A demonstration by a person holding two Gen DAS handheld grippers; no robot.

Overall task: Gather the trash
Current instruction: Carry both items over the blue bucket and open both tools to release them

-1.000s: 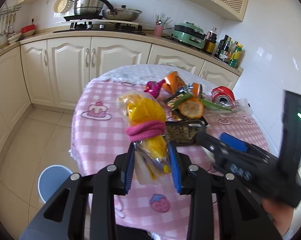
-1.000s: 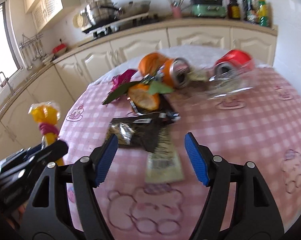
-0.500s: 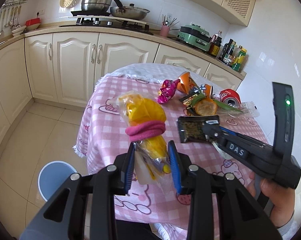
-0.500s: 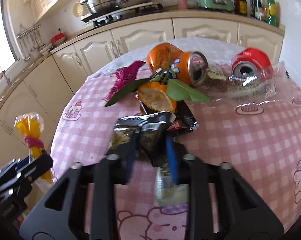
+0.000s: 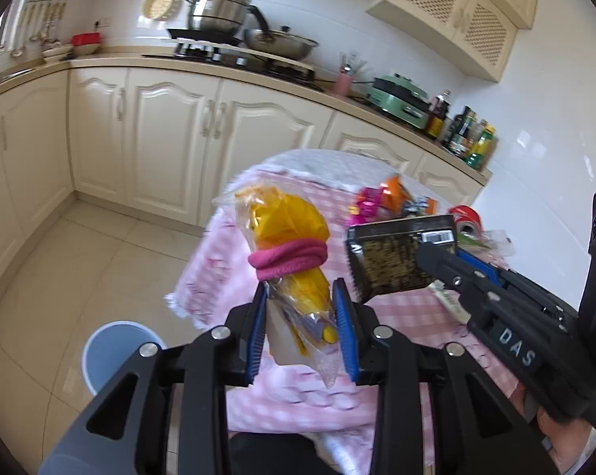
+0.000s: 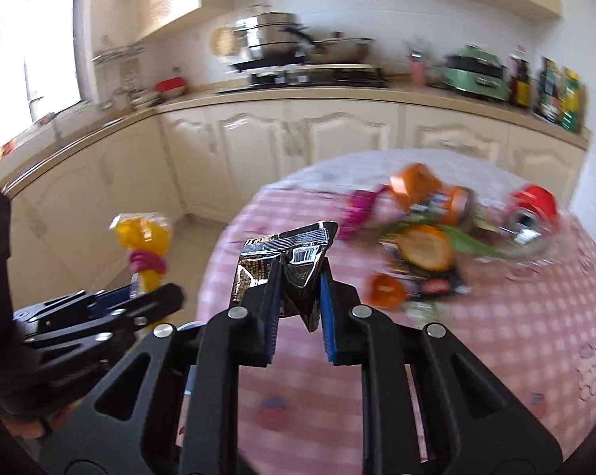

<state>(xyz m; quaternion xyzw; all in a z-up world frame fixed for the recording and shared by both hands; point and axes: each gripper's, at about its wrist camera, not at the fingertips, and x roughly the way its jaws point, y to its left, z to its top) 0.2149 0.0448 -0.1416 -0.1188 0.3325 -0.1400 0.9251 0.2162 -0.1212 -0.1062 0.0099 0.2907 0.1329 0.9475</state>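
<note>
My left gripper (image 5: 299, 328) is shut on a clear bag of yellow trash (image 5: 288, 237) tied with a pink band, held up off the table's left side; the bag also shows in the right wrist view (image 6: 145, 243). My right gripper (image 6: 298, 316) is shut on a black snack wrapper (image 6: 288, 255), lifted above the table; the wrapper also shows in the left wrist view (image 5: 393, 261). More trash lies on the pink checked table (image 6: 515, 316): an orange can (image 6: 452, 202), a red can (image 6: 533, 206), an orange half (image 6: 424, 247) with green leaves, a pink wrapper (image 6: 357, 208).
A blue bin (image 5: 113, 350) stands on the tiled floor left of the table, below my left gripper. Cream cabinets (image 5: 171, 134) and a counter with pots, bottles and a green appliance (image 5: 402, 93) run behind the table.
My right gripper closed on the black wrapper and lifted it off the table towards the left. My left gripper kept the yellow bag and drew back to the left, bringing the bin nearer.
</note>
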